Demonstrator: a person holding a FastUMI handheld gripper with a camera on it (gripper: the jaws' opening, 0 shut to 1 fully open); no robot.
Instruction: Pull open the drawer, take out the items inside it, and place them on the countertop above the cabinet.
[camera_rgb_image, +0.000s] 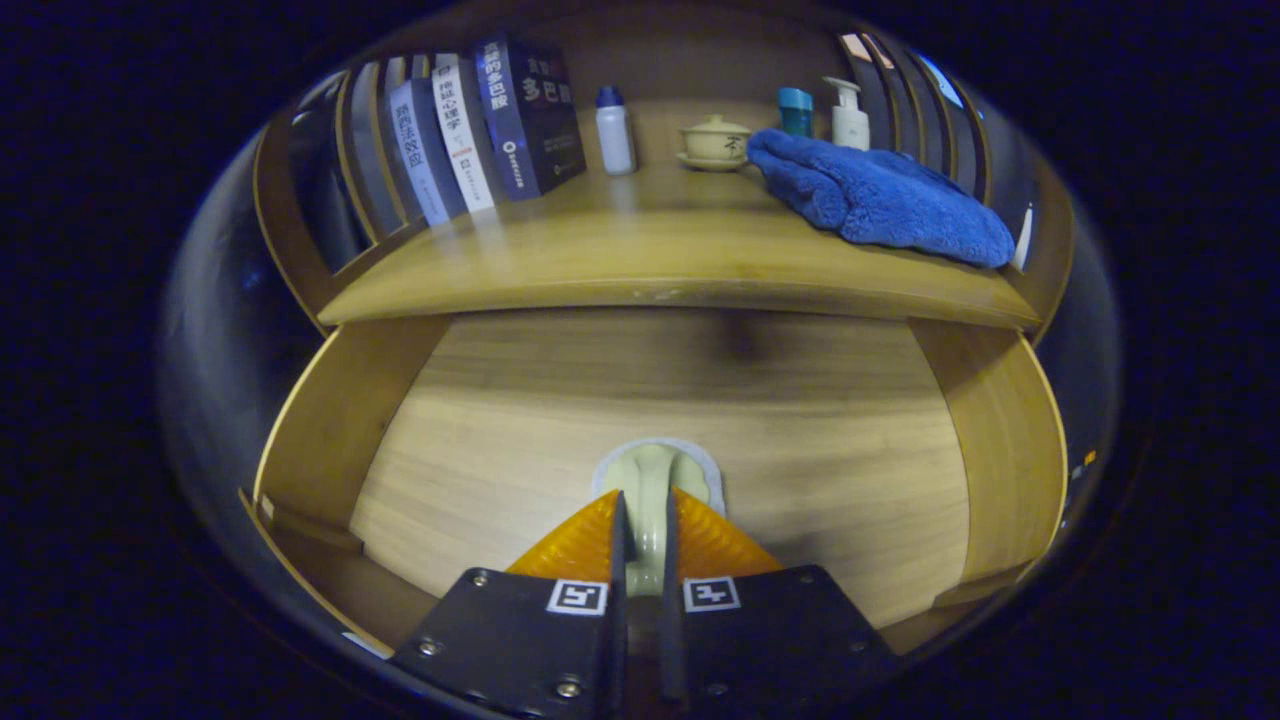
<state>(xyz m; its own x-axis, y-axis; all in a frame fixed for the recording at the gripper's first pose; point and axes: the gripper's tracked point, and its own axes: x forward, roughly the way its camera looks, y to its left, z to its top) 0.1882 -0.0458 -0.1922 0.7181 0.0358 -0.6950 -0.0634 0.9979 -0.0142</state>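
The drawer (660, 420) stands pulled open below the countertop (650, 260). The gripper (645, 520) reaches down into it, both fingers pressed against the handle of a pale ceramic spoon (652, 480), whose bowl lies just ahead at twelve o'clock. On the countertop, books (480, 125) lean at eleven o'clock, a small white bottle (614, 130) and a lidded cup (714, 142) stand near twelve, and a blue towel (880, 195) lies at one.

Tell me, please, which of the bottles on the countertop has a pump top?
The white bottle at the far right, behind the blue towel. The white bottle with the blue cap beside the books has a plain cap. The claw grips a pale item in the drawer.
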